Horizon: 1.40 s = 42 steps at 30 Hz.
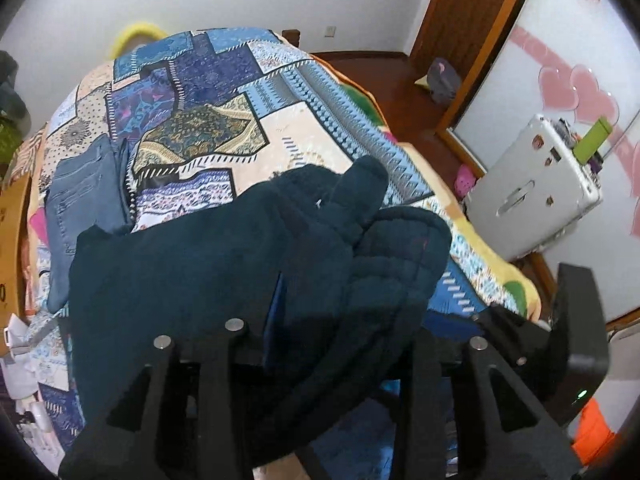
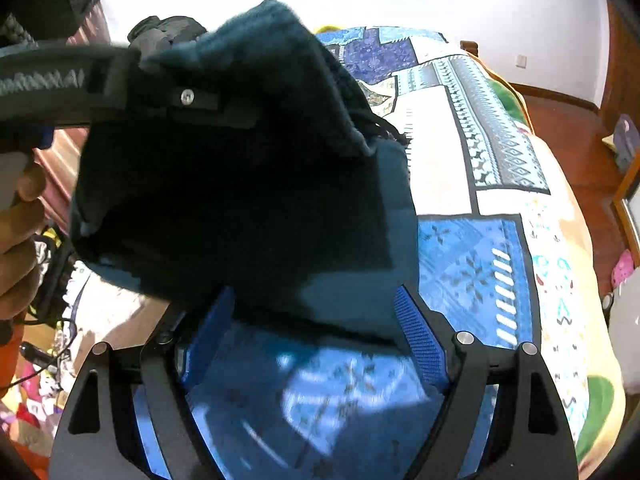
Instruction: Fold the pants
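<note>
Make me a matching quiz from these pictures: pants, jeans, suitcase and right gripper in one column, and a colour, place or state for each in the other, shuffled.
1. pants
2. jeans
3. suitcase
4. right gripper

A. open
B. white
C. dark teal
D. folded on the quilt

Pairs: 1-C, 2-D, 3-B, 4-A

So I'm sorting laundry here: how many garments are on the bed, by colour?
Dark teal: 1, the fleece pants, held up by the left gripper
Blue denim: 1, the folded jeans lying flat on the bedspread
Total: 2
</note>
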{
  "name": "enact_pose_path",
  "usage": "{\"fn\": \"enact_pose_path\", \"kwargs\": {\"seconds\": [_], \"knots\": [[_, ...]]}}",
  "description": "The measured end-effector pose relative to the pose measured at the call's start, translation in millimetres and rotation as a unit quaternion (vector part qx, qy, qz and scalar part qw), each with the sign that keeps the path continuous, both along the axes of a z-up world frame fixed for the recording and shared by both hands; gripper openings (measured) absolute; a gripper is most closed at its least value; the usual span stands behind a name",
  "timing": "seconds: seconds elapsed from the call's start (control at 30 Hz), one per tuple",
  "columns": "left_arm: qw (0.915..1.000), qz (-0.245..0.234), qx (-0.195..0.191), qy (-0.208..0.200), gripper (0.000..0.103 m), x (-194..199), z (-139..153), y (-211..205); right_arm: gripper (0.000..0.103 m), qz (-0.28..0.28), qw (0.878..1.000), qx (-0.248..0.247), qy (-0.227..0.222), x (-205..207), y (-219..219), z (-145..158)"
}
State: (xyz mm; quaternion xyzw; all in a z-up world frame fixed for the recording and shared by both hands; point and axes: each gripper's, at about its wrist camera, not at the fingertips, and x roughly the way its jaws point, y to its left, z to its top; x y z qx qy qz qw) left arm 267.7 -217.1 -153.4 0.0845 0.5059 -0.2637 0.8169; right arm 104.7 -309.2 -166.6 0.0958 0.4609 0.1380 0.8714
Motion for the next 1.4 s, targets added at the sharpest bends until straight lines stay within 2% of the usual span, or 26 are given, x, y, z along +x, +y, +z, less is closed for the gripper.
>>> {"fn": "enact_pose_path", "kwargs": {"seconds": [0.1, 0.17, 0.23, 0.33, 0.43, 0.5, 0.53, 0.6, 0.67, 0.73, 0.83, 0.9, 1.0, 1.13, 1.33, 1.4], "knots": [[0.9997, -0.006, 0.022, -0.002, 0.041, -10, -2, 2, 0.081, -0.003, 1.000, 0.006, 0.007, -6, -3, 0], [0.9997, -0.008, 0.021, 0.002, 0.054, -15, -2, 4, 0.081, -0.005, 1.000, 0.009, 0.011, -8, -3, -1], [0.9999, -0.007, 0.010, 0.004, 0.059, -20, 2, 7, 0.081, -0.006, 1.000, 0.011, 0.015, -6, -2, -4], [0.9999, -0.001, 0.014, -0.005, 0.063, -16, 7, 5, 0.081, -0.010, 1.000, 0.012, 0.014, -8, 0, -5], [0.9996, 0.021, -0.015, 0.012, 0.063, -10, 12, 11, 0.081, -0.015, 1.000, 0.019, 0.017, -10, -1, -5], [0.9995, 0.018, -0.025, 0.010, 0.063, -13, 17, 14, 0.081, -0.015, 0.999, 0.028, 0.020, -11, -1, -5], [0.9995, 0.015, -0.028, 0.005, 0.064, -16, 21, 16, 0.081, -0.016, 0.999, 0.033, 0.023, -12, -2, -6], [0.9988, 0.011, -0.047, -0.006, 0.075, -23, 32, 23, 0.081, -0.014, 0.999, 0.035, 0.026, -12, 0, -7], [0.9973, 0.018, -0.065, -0.030, 0.087, -30, 45, 34, 0.081, -0.010, 0.999, 0.036, 0.027, -11, 3, -8], [0.9949, 0.031, -0.074, -0.062, 0.091, -31, 61, 48, 0.081, -0.008, 0.999, 0.040, 0.029, -10, 5, -8], [0.9904, 0.067, -0.062, -0.104, 0.100, -20, 72, 71, 0.081, -0.003, 0.999, 0.044, 0.031, -10, 10, -8], [0.9860, 0.100, -0.043, -0.126, 0.101, -2, 72, 91, 0.081, 0.002, 0.999, 0.043, 0.032, -10, 14, -8], [0.9848, 0.123, -0.011, -0.123, 0.101, 29, 61, 114, 0.081, 0.009, 0.999, 0.041, 0.034, -9, 19, -8], [0.9820, 0.156, 0.039, -0.099, 0.101, 82, 29, 144, 0.081, 0.014, 0.998, 0.039, 0.037, -7, 25, -6], [0.9749, 0.185, 0.118, -0.038, 0.101, 148, -46, 170, 0.081, 0.013, 0.999, 0.036, 0.038, 0, 29, -5], [0.9722, 0.188, 0.139, -0.015, 0.101, 158, -68, 174, 0.081, 0.012, 0.999, 0.034, 0.041, 2, 30, -5]]}}
